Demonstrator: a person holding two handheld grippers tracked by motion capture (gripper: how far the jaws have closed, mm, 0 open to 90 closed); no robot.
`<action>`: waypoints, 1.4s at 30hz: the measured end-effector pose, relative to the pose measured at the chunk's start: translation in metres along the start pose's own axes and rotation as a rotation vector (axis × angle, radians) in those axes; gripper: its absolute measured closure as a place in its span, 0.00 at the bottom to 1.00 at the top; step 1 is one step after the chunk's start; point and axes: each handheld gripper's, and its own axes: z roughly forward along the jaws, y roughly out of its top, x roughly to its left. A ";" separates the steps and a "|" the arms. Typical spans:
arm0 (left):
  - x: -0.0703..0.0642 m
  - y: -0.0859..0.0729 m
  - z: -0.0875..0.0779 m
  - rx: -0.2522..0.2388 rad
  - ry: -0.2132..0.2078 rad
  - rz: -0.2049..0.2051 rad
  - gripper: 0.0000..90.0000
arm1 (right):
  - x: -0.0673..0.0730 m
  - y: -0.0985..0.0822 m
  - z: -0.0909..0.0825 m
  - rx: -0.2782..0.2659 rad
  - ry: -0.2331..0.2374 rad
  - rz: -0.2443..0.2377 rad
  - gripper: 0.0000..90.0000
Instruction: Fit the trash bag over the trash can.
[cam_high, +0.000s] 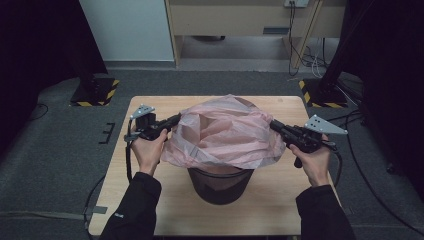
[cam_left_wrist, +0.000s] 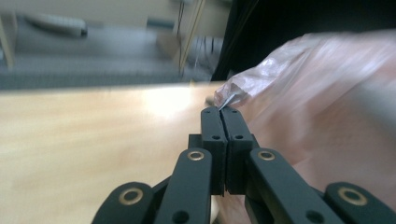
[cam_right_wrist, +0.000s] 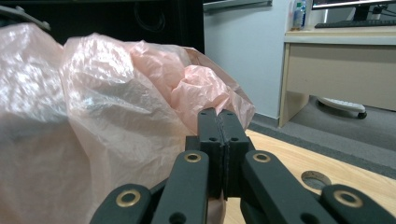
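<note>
Pink plastic bag (cam_high: 225, 135) sits over a dark mesh bin (cam_high: 220, 185) in the middle of the wooden tabletop (cam_high: 280, 200), draped across the bin's mouth and puffed up above it — the bin's lower body shows under the bag's near edge.

Left tongs (cam_high: 176, 120) are at the bag's left edge, jaws pressed together. In the left gripper view the left tongs (cam_left_wrist: 226, 111) are closed flat with a thin sliver of the bag's film (cam_left_wrist: 231, 95) sticking out at the tips, so they pinch the bag's edge. The rest of the bag (cam_left_wrist: 327, 107) spreads off to the right of that view, blurred.

Right tongs (cam_high: 274, 125) are at the bag's right edge, also closed. In the right gripper view the right tongs (cam_right_wrist: 217, 113) have no gap between the jaws, tips buried against crumpled pink film (cam_right_wrist: 205, 88) — gripping the bag on that side; the exact bit of film between the pads is hidden.

Bag is stretched between the two tongs, left and right, held above the tabletop at both sides. Both hands, left hand (cam_high: 148, 150) and right hand (cam_high: 314, 162), in dark sleeves, come in from the near edge, one each side of the bin.
</note>
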 end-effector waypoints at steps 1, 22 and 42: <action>0.001 -0.003 0.000 0.010 -0.004 -0.006 0.99 | 0.000 -0.002 0.000 -0.001 0.002 -0.004 1.00; 0.005 -0.004 -0.019 -0.054 -0.023 -0.003 0.72 | 0.004 -0.013 -0.006 0.034 -0.021 -0.005 0.79; -0.062 0.005 -0.079 -0.140 -0.142 0.074 0.44 | 0.032 0.014 -0.031 -0.128 0.029 0.043 0.40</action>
